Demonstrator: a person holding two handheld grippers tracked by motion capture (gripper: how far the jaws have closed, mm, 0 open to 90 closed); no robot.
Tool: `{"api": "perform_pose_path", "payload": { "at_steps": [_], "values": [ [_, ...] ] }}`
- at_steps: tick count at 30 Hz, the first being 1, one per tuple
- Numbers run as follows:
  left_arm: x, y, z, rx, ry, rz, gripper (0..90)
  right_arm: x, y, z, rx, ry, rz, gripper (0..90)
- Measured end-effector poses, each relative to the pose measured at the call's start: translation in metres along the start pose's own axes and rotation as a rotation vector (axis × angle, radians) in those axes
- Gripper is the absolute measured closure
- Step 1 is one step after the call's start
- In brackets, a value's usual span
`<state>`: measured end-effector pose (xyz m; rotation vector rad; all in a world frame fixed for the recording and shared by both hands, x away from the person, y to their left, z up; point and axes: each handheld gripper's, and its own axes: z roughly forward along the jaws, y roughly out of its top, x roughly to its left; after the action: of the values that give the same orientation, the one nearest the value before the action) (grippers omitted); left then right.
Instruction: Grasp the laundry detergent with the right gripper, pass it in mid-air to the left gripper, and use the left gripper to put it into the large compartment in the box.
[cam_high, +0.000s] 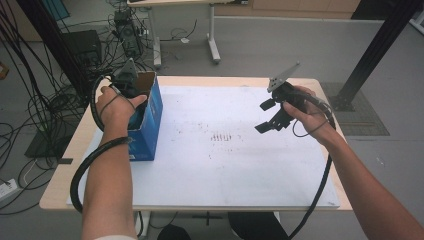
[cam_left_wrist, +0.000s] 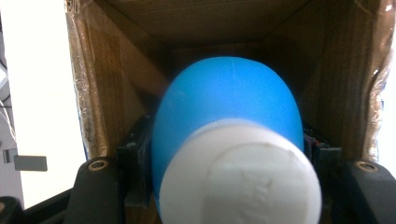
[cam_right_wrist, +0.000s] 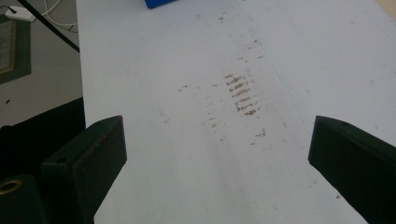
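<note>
Left gripper (cam_left_wrist: 226, 154) clamped its fingers on a blue bottle (cam_left_wrist: 229, 116) with white cap, inside the cardboard box (cam_high: 150, 117) at the table's (cam_high: 280, 165) left edge | right gripper (cam_high: 267, 116) hovered over the table, fingers wide apart, holding nothing

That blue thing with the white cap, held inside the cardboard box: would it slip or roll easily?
The blue bottle looks smooth and rounded, so it may slip between the left gripper jaws, which clamp its sides. Laid down, its round body would probably roll. It looks like plastic, so likely light and not fragile. The box walls should stop it rolling far.
</note>
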<state>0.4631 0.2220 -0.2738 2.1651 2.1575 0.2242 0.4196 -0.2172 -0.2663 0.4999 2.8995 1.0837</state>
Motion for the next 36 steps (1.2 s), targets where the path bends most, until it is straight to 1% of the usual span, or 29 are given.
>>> {"api": "perform_pose_path", "payload": {
  "at_steps": [3,11,20,36],
  "values": [
    [0.0003,-0.0004,0.0,0.002,-0.001,-0.003,36.1,0.0002,0.0004,0.0005,-0.001,0.001,-0.001,4.2],
    [-0.0008,0.0,-0.0002,0.001,-0.003,0.004,36.1,0.0005,0.0009,0.0013,0.004,0.004,-0.005,4.2],
    [-0.0002,-0.0008,-0.0008,-0.004,-0.009,-0.004,36.0,0.0003,0.0007,0.0003,0.004,0.004,-0.001,4.2],
    [-0.0004,-0.0006,-0.0006,-0.001,-0.005,-0.003,35.9,-0.0002,0.0015,0.0002,0.007,0.009,-0.002,4.2]
  ]
}}
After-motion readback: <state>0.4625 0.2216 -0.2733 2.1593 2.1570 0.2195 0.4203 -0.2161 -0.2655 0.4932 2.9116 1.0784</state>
